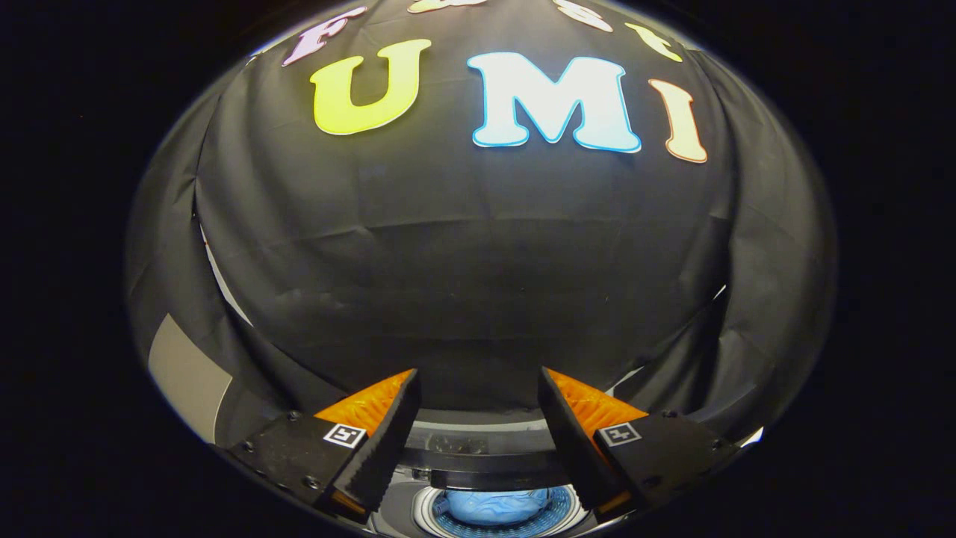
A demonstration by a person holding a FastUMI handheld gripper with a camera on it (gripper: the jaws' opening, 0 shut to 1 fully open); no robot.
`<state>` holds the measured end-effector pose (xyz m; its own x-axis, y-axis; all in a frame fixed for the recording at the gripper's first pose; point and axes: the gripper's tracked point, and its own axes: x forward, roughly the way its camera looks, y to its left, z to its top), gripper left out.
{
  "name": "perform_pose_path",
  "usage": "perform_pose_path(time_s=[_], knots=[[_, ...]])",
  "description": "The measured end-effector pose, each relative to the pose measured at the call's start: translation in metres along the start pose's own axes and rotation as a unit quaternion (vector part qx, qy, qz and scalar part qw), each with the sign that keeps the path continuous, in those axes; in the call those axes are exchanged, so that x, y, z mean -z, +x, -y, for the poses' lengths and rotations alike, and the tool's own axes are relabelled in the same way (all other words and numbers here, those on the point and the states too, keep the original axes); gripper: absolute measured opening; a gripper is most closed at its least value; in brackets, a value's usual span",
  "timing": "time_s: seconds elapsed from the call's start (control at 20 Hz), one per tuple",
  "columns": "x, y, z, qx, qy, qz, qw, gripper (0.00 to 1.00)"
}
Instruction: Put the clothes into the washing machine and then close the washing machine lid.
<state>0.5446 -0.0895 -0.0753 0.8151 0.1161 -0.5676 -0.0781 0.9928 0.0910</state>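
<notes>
One blue cloth [497, 506] lies inside the round drum of the washing machine [478, 459], low between the two fingers. The gripper [478, 396] is released, its fingers spread wide and holding nothing. Far behind hangs the black wall [463, 284].

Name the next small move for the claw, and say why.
Probably tip down toward the washing machine's lid to close it: the blue clothes already lie in the drum, and the claw hangs open and empty above, aimed at the booth wall.
</notes>
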Motion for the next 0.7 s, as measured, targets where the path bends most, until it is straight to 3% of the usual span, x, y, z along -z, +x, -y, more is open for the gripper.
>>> perform_pose_path(time_s=[0.7], knots=[[0.0034, -0.0057, -0.0020, -0.007, -0.012, 0.013, 1.000, 0.98]])
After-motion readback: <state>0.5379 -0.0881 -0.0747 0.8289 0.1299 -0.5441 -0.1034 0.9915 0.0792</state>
